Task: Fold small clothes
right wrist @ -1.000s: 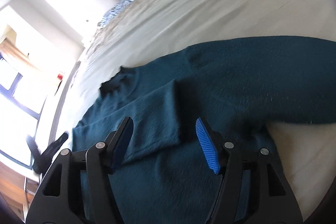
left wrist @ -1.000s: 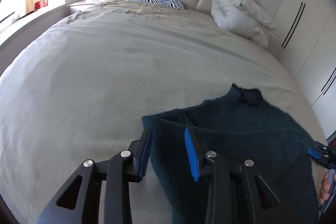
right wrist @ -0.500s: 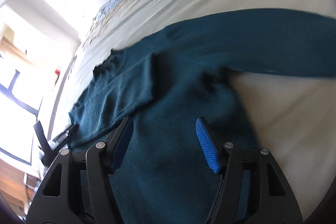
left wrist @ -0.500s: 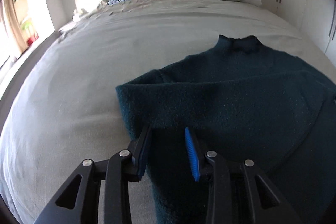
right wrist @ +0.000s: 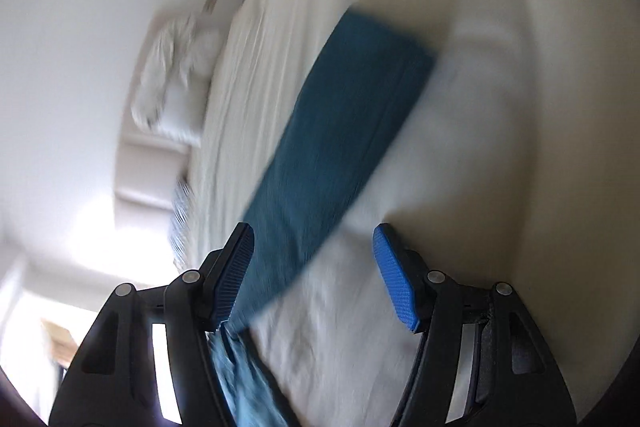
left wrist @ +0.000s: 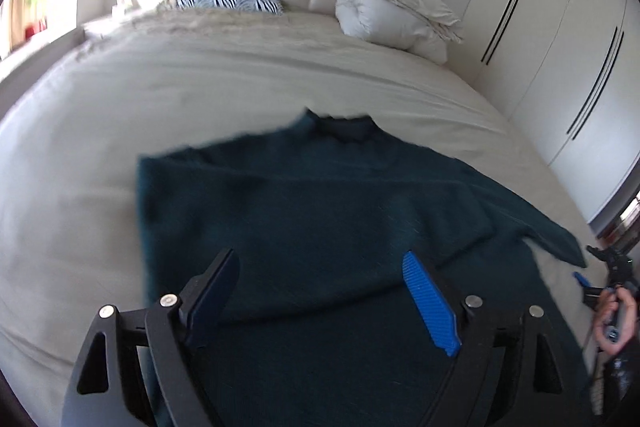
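Lying flat on the bed (left wrist: 120, 99), the sweater (left wrist: 320, 211) has its collar (left wrist: 344, 127) toward the headboard, body axis running head to foot. Its left sleeve looks already folded across the chest. Left gripper (left wrist: 324, 291) has just been opening; jaws released, hovering over the fabric, gripping nothing. Right gripper (right wrist: 316, 267) is open over the right sleeve (right wrist: 340, 123), which stretches sideways, probably next to fold; view blurred.
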The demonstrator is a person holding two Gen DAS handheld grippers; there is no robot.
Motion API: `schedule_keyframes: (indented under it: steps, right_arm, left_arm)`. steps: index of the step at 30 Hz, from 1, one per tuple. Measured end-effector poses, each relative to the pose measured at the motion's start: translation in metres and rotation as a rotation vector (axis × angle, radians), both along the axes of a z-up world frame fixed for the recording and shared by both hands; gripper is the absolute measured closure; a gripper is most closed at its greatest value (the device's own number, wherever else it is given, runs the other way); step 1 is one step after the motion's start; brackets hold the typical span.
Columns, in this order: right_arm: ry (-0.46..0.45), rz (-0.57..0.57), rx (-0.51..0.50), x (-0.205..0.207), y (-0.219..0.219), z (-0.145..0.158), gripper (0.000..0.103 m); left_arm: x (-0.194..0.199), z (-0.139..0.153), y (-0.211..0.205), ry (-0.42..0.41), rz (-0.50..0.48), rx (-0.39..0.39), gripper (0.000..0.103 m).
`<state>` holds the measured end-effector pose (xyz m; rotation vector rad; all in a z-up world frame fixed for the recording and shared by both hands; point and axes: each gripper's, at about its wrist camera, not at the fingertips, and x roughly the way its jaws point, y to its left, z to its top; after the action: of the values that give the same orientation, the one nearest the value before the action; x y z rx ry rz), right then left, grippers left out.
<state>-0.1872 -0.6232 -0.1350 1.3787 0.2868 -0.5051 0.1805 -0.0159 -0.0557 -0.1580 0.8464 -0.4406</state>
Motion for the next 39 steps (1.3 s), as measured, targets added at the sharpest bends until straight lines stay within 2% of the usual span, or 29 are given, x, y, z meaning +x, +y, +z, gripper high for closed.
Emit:
schedule_keyframes:
  steps: [6, 9, 11, 12, 13, 16, 19, 23, 26, 29, 31, 33, 36, 39]
  right_arm:
    - [0.031, -0.028, -0.03, 0.01, -0.032, -0.001, 0.042]
    - [0.08, -0.023, -0.091, 0.017, -0.043, 0.005, 0.045]
    - [0.12, -0.013, -0.119, 0.025, -0.048, 0.014, 0.06]
    - [0.147, -0.006, -0.127, 0.028, -0.051, 0.017, 0.079]
    - [0.156, -0.002, -0.129, 0.03, -0.056, 0.021, 0.087]
    - [0.199, 0.029, -0.219, 0.048, -0.047, 0.048, 0.094]
    - [0.253, 0.127, -0.397, 0.084, -0.008, 0.096, 0.094]
    - [0.32, 0.365, -0.716, 0.158, 0.09, 0.153, 0.095]
    - [0.376, 0.566, -0.964, 0.207, 0.187, 0.167, 0.095]
    - [0.433, 0.752, -1.18, 0.238, 0.286, 0.15, 0.095]
    - [0.457, 0.851, -1.245, 0.25, 0.33, 0.128, 0.095]
    - [0.494, 0.948, -1.251, 0.259, 0.358, 0.102, 0.095]
    - [0.54, 1.017, -1.256, 0.258, 0.384, 0.068, 0.095]
    - [0.542, 1.014, -1.225, 0.252, 0.385, 0.053, 0.092]
  left_arm:
    - [-0.017, -0.008, -0.023, 0.091, -0.014, -0.097, 0.019]
    - [-0.017, -0.012, -0.029, 0.11, -0.022, -0.105, 0.02]
    - [-0.017, -0.013, -0.028, 0.122, -0.03, -0.12, 0.024]
    - [-0.017, -0.013, -0.027, 0.13, -0.033, -0.13, 0.024]
    - [-0.016, -0.013, -0.028, 0.137, -0.033, -0.138, 0.024]
    - [-0.015, -0.011, -0.022, 0.147, -0.033, -0.18, 0.024]
    - [-0.012, -0.009, -0.017, 0.157, -0.03, -0.222, 0.024]
    - [-0.007, -0.01, -0.011, 0.185, -0.023, -0.293, 0.024]
    - [-0.002, -0.013, -0.01, 0.229, -0.023, -0.362, 0.024]
    - [0.002, -0.019, -0.014, 0.278, -0.04, -0.433, 0.024]
    - [0.005, -0.027, -0.018, 0.33, -0.048, -0.495, 0.023]
    - [0.008, -0.037, -0.022, 0.387, -0.051, -0.542, 0.021]
    - [0.01, -0.051, -0.03, 0.453, -0.054, -0.6, 0.018]
    - [0.015, -0.058, -0.047, 0.499, -0.07, -0.65, 0.018]
